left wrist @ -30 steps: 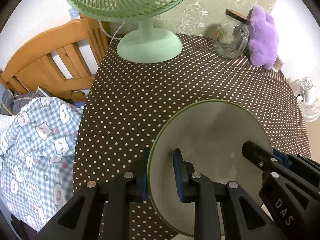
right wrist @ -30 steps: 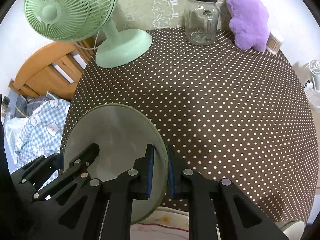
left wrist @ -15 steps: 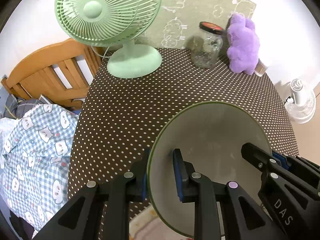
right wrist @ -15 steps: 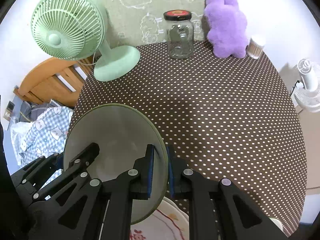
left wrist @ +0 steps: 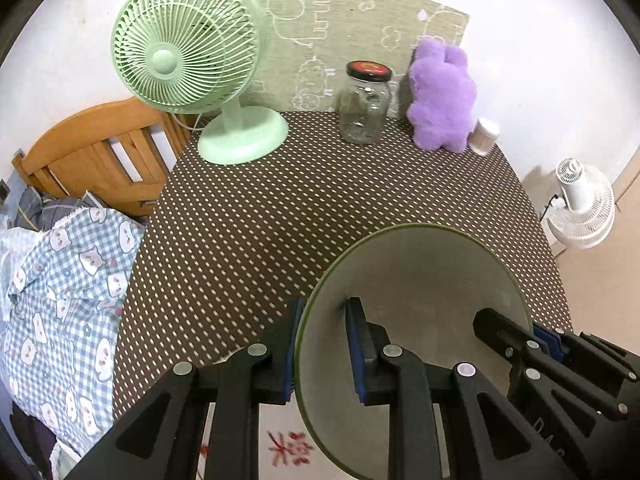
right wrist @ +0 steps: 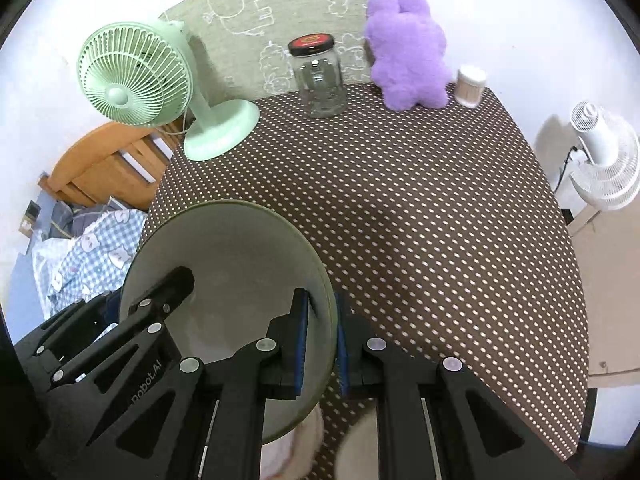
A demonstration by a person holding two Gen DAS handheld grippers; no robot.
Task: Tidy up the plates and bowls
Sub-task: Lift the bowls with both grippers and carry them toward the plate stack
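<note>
Nearest both cameras, 1 grey plate (left wrist: 420, 280) with a green rim is held above the near edge of the table (left wrist: 280, 220), clear of the dotted cloth. Left gripper (left wrist: 322, 344) is clamped on the plate's left rim, 1 blue pad on each face. Right gripper (right wrist: 320, 344) is clamped likewise on the opposite rim. Below the plate, a white dish with red markings (left wrist: 290, 450) shows partly. Farther back stand 1 green fan (left wrist: 188, 44), 1 lidded glass jar (left wrist: 365, 104), 1 purple plush toy (left wrist: 442, 96) and 1 swab container (left wrist: 485, 136).
</note>
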